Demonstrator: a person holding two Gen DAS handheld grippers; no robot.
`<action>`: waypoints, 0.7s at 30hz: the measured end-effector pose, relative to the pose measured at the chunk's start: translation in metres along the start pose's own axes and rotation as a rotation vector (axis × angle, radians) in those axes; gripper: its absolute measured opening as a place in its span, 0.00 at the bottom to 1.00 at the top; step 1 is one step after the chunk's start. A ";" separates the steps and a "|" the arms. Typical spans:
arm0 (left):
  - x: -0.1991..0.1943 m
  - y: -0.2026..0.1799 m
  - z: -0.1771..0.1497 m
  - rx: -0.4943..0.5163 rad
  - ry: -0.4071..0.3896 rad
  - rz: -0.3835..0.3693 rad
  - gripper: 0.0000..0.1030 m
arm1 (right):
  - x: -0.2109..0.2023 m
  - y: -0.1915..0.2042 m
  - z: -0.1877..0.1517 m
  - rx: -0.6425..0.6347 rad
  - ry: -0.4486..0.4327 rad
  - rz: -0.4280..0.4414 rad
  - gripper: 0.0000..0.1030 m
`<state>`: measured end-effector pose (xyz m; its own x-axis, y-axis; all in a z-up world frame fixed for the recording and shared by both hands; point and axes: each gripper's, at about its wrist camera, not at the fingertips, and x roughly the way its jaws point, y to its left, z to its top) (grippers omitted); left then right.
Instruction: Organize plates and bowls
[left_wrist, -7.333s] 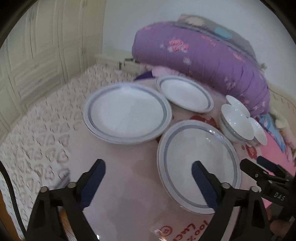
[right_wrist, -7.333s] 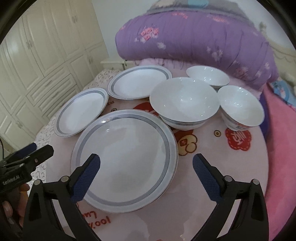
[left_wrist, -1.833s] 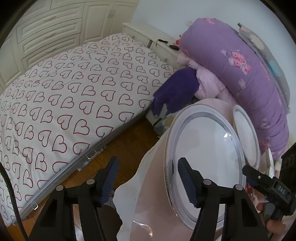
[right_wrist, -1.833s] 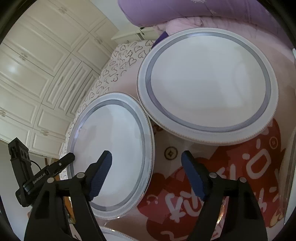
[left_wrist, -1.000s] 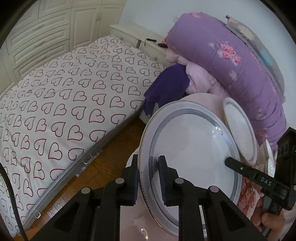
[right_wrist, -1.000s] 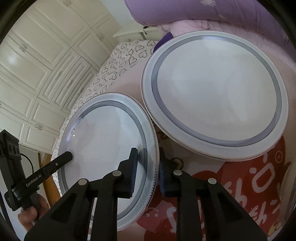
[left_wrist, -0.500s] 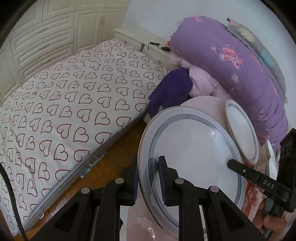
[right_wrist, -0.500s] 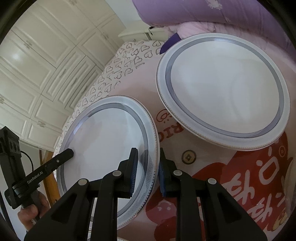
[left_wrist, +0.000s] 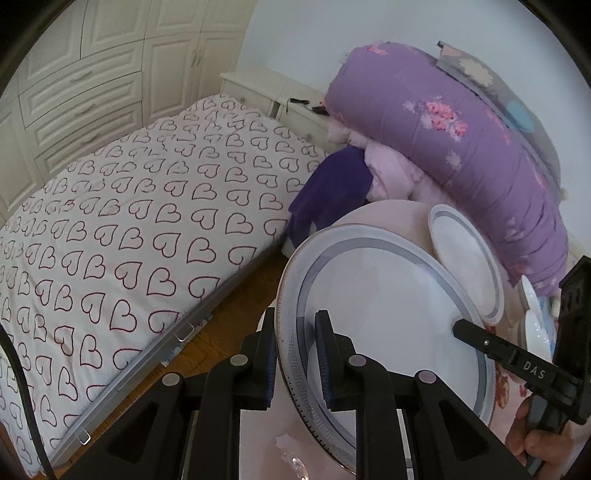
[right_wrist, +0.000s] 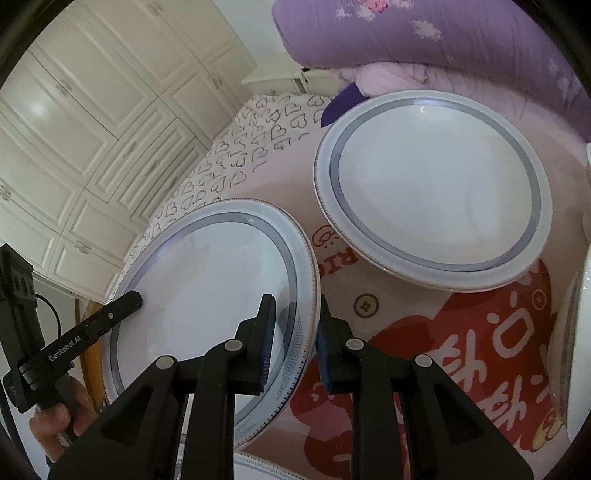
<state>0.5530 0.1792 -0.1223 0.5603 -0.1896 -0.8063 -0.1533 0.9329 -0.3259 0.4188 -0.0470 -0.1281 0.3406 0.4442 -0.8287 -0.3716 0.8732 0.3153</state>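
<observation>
— What did the two grippers have hold of?

— The same plate (left_wrist: 388, 325). The left gripper (left_wrist: 295, 354) had its jaws closed down to a narrow slot, pinching the patterned rim at the plate's near left edge. The right gripper (right_wrist: 293, 338) was clamped just as tightly on the opposite rim, one pad above the plate and one below.

— Where was that plate?

— At the left edge of the round table (right_wrist: 406, 332), which was covered with a pink cloth printed in red. In the left wrist view its outer edge stuck out past the table, over the wooden floor (left_wrist: 236, 306). It looked tilted, but I could not tell whether any part of it touched the cloth.

— And the other dishes?

— A second plate (right_wrist: 432, 184) with the same grey band lay flat further back on the table, near the held one but not touching it. At the right edge of the left wrist view, white bowls (left_wrist: 535, 314) showed only partly, behind the right gripper's body.

— What lay around the table?

— A bed with a heart-patterned sheet (left_wrist: 129, 221) to the left, a rolled purple quilt (left_wrist: 461, 136) behind the table, and cream cupboards (right_wrist: 81, 122) along the wall.
</observation>
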 end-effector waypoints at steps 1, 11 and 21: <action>-0.003 -0.001 -0.002 0.003 -0.004 -0.002 0.14 | -0.001 -0.001 -0.001 0.002 -0.001 0.000 0.20; -0.030 -0.011 -0.011 0.011 -0.031 -0.032 0.14 | -0.038 0.002 -0.010 -0.012 -0.064 0.007 0.20; -0.082 -0.023 -0.041 0.036 -0.090 -0.073 0.14 | -0.088 0.003 -0.032 -0.040 -0.141 0.008 0.20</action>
<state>0.4771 0.1606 -0.0691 0.6399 -0.2304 -0.7331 -0.0810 0.9285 -0.3625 0.3603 -0.0898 -0.0687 0.4539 0.4773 -0.7524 -0.4082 0.8620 0.3006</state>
